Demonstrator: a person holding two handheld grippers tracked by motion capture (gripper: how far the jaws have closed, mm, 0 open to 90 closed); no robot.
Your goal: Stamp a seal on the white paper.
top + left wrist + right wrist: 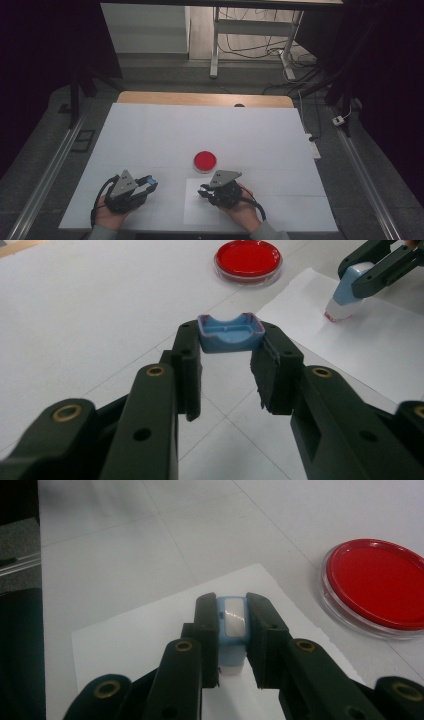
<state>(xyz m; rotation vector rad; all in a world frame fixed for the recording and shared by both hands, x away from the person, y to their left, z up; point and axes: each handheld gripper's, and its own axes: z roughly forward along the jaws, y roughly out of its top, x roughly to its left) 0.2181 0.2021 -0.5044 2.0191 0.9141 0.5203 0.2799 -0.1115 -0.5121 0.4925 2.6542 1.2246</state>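
A small blue cap (231,332), hollow side up, is pinched between the fingertips of my left gripper (231,342), which is shut on it just above the table. In the high view this gripper (149,184) sits at the near left. My right gripper (233,615) is shut on a light-blue stamp (233,630), held upright with its red-edged base down on a white paper sheet (140,640). The left gripper view has the stamp (344,296) meeting the paper (360,345). A round red dish (205,161) lies just beyond the paper.
The white table top (150,130) stretches wide behind the dish, with a wooden edge (200,98) at the far side. The person's hands come in at the near edge. Desk legs and cables stand on the floor beyond.
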